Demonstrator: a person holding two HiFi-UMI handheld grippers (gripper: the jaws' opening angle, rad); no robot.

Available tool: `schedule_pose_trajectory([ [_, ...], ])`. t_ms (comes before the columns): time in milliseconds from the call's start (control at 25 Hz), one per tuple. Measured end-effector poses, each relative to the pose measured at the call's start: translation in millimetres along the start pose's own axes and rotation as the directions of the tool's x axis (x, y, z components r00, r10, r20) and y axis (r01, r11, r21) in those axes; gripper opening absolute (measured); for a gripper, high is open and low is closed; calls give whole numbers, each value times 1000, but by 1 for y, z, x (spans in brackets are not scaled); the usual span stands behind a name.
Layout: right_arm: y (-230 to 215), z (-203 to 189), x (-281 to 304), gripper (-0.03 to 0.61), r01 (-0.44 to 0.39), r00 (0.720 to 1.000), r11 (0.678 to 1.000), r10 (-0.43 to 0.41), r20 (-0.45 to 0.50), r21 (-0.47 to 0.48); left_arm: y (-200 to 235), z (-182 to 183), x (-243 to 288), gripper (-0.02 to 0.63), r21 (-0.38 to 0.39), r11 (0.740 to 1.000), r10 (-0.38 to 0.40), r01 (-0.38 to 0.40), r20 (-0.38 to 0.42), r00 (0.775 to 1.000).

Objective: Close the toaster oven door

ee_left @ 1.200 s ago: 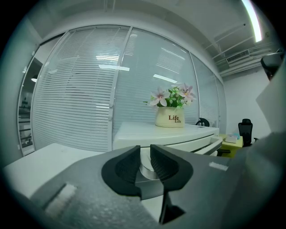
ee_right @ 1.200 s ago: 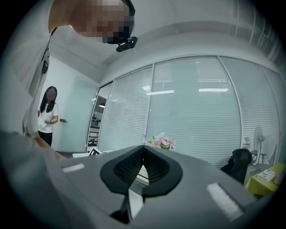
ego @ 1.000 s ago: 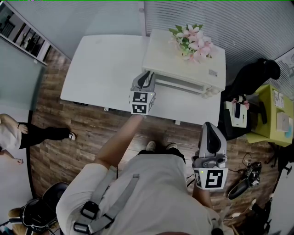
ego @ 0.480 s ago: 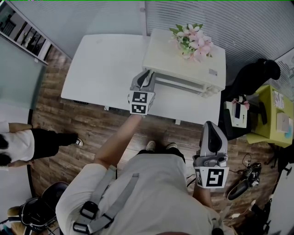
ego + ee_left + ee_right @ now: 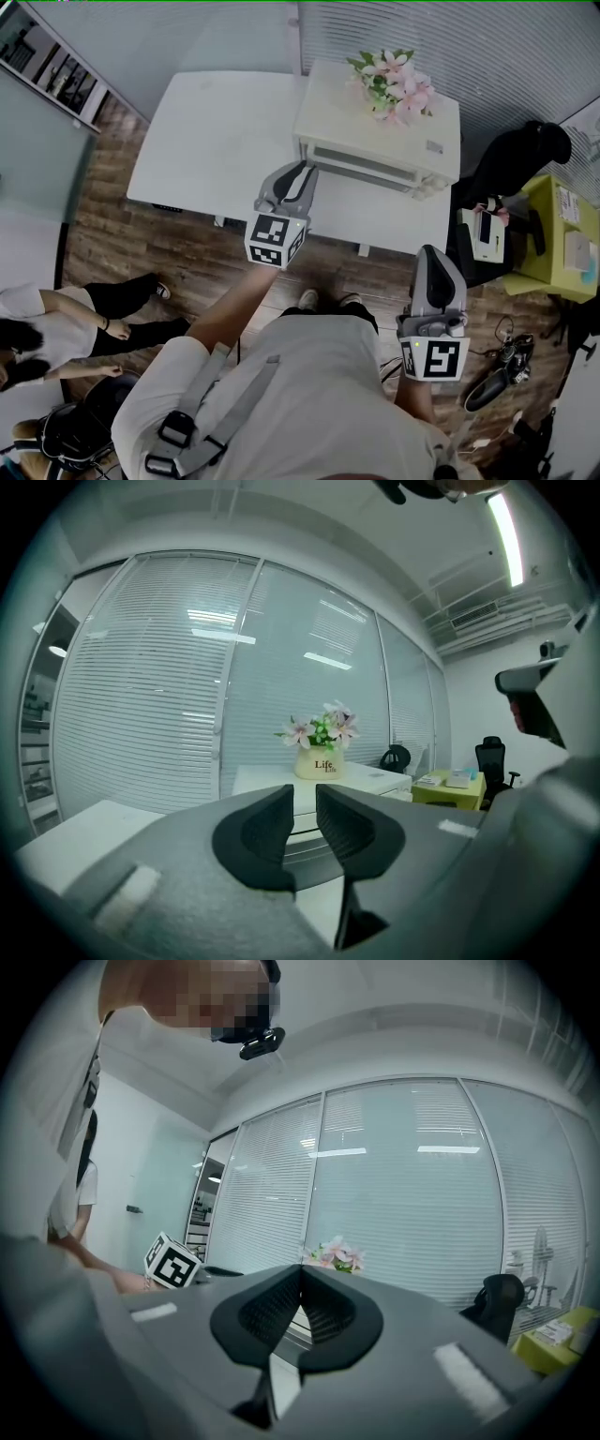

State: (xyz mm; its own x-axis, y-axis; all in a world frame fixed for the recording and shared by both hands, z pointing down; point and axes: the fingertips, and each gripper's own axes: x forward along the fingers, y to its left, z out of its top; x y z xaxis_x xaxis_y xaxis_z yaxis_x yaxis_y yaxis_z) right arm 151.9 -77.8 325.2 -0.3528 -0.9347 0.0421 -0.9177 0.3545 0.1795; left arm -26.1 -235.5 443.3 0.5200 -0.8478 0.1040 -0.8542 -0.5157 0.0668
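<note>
The white toaster oven (image 5: 375, 122) stands on the right part of the white table (image 5: 216, 141), with a pot of pink flowers (image 5: 394, 80) on top. Its door (image 5: 366, 165) lies flat against the front. My left gripper (image 5: 302, 172) hovers a short way off the oven's front left corner and touches nothing. Its jaws stand slightly apart with nothing between them, as the left gripper view shows (image 5: 305, 799). The right gripper (image 5: 433, 255) hangs low beside the person's body, off the table. Its tips meet in the right gripper view (image 5: 300, 1279).
A black office chair (image 5: 520, 155) and a yellow-green side table (image 5: 558, 234) with boxes stand to the right. A person (image 5: 56, 323) stands on the wood floor at the left. Glass walls with blinds run behind the table.
My left gripper has drawn back from the oven's front left corner toward the person. The oven door now sits flush. The bystander at the left has shifted.
</note>
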Motion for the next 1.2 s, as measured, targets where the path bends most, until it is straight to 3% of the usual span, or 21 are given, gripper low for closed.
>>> schedule_pose_trajectory([
  [560,5,6,-4,6,-16,1000,1000,16,8,-8,-61,88,-90,75,20,994,-107,105,138,985],
  [1200,9,12,-6,6,-28,1000,999,28,-1,-37,-79,97,-115,74,16,992,-126,125,146,981],
])
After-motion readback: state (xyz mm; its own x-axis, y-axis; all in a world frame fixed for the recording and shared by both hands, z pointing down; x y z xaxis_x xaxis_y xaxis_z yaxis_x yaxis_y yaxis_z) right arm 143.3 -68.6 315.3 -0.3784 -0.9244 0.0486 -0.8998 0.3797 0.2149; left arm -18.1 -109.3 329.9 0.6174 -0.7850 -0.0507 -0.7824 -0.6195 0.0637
